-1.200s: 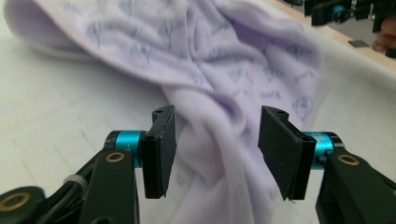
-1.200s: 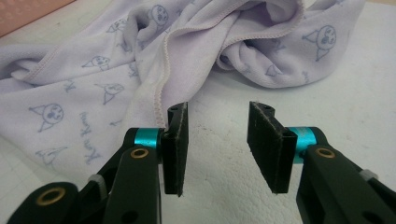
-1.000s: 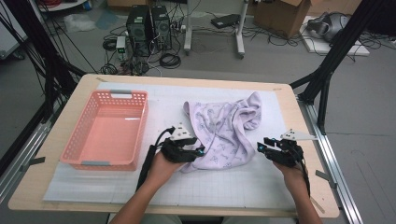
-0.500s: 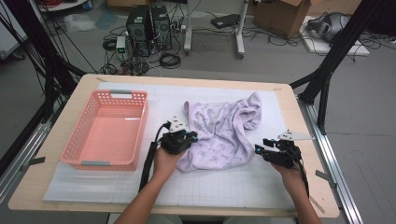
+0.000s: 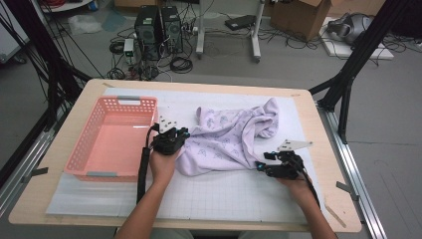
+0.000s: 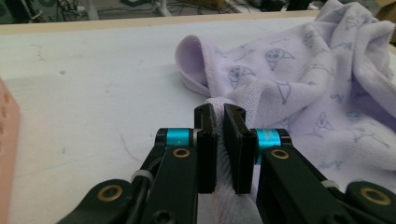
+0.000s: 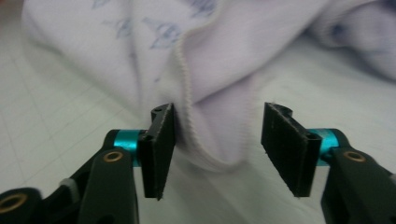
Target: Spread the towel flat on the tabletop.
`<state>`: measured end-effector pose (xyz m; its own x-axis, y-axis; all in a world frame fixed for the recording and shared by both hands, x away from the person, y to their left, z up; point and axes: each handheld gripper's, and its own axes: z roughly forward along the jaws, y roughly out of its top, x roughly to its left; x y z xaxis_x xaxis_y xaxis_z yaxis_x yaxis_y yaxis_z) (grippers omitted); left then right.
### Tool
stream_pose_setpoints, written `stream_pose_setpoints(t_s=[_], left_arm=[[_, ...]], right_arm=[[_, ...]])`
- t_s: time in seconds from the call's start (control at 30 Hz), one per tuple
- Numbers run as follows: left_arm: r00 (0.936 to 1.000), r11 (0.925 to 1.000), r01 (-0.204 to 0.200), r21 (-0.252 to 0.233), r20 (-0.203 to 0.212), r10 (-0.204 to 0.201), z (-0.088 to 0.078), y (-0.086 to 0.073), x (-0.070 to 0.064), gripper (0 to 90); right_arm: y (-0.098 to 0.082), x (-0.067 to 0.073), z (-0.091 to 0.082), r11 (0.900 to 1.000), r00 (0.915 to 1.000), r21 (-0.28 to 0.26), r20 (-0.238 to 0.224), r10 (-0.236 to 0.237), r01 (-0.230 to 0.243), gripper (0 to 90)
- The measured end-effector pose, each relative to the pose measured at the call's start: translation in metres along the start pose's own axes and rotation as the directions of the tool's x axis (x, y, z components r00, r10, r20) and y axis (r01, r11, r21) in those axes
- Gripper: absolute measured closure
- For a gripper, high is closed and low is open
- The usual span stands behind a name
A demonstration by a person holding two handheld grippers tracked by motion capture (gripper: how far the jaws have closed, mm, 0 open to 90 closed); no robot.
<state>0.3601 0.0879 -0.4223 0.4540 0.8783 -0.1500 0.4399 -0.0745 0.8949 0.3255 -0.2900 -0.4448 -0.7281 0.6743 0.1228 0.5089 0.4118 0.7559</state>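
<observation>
Lilac towel (image 6: 299,79) in left gripper (image 6: 219,121)

On the table (image 5: 59,199), the basket (image 5: 115,137) lies left of the towel (image 5: 234,134).

table (image 5: 59,164): light wood top | white gridded mat (image 5: 234,191): covers most of the table | pink basket (image 5: 115,137): on the mat, at its left part | lilac towel (image 5: 231,137): crumpled on the mat, just right of the basket, reaching toward the mat's far right part
</observation>
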Motion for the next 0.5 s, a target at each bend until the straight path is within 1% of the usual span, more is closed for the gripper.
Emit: stream_pose_setpoints(t_s=[0.03, 0.07, 0.1, 0.13, 0.2, 0.23, 0.3, 0.37, 0.4, 0.43, 0.47, 0.5], left_arm=[[1.0000, 1.0000, 0.001, -0.001, 0.003, -0.001, 0.000, 0.000, 0.000, 82.9], [1.0000, 1.0000, 0.002, -0.001, 0.009, -0.002, -0.001, -0.001, 0.000, 82.9], [0.9999, 1.0000, 0.001, -0.001, 0.014, 0.000, -0.002, -0.001, 0.001, 82.9], [0.9998, 1.0000, 0.005, -0.001, 0.021, -0.005, -0.004, -0.001, 0.001, 82.9], [0.9992, 1.0000, 0.001, 0.002, 0.040, -0.001, -0.008, -0.003, 0.001, 82.9], [0.9985, 1.0000, -0.007, 0.004, 0.054, 0.006, -0.010, -0.004, 0.000, 83.0], [0.9965, 0.9990, -0.037, 0.026, 0.075, 0.035, -0.013, -0.005, -0.002, 83.0], [0.9931, 0.9989, -0.037, 0.030, 0.112, 0.034, -0.017, -0.007, -0.006, 83.0], [0.9903, 0.9989, -0.036, 0.030, 0.135, 0.032, -0.019, -0.008, -0.009, 83.0], [0.9851, 0.9981, -0.043, 0.044, 0.168, 0.035, -0.021, -0.010, -0.013, 83.0], [0.9781, 0.9966, -0.057, 0.060, 0.203, 0.044, -0.022, -0.011, -0.017, 83.0], [0.9721, 0.9944, -0.084, 0.065, 0.225, 0.067, -0.025, -0.013, -0.022, 83.0]], right_arm=[[0.001, 0.004, 0.006, 0.999, 0.9997, 0.030, -0.009, -0.024, 0.024, 54.2], [0.001, 0.008, 0.008, 0.998, 0.9978, 0.034, 0.024, -0.062, 0.061, 64.7], [0.003, 0.009, 0.005, 0.996, 0.9969, 0.033, -0.006, -0.078, 0.078, 76.5], [0.003, 0.009, 0.002, 0.997, 0.9976, 0.030, -0.022, -0.066, 0.067, 78.0], [0.000, 0.007, -0.008, 0.998, 0.9984, 0.044, -0.037, -0.044, 0.045, 79.3], [-0.002, 0.006, -0.014, 0.999, 0.9984, 0.036, -0.045, -0.035, 0.036, 79.5], [-0.008, 0.004, -0.030, 1.000, 0.9986, 0.012, -0.053, -0.009, 0.010, 79.6], [-0.015, 0.000, -0.047, 0.999, 0.9969, -0.018, -0.070, 0.038, -0.039, 79.5], [-0.019, -0.002, -0.055, 0.997, 0.9938, -0.029, -0.088, 0.069, -0.071, 79.5], [-0.022, -0.002, -0.063, 0.995, 0.9908, -0.035, -0.098, 0.093, -0.097, 79.5], [-0.024, -0.002, -0.072, 0.993, 0.9898, -0.038, -0.096, 0.106, -0.110, 79.5], [-0.025, -0.001, -0.081, 0.992, 0.9892, -0.041, -0.090, 0.116, -0.120, 79.5]])
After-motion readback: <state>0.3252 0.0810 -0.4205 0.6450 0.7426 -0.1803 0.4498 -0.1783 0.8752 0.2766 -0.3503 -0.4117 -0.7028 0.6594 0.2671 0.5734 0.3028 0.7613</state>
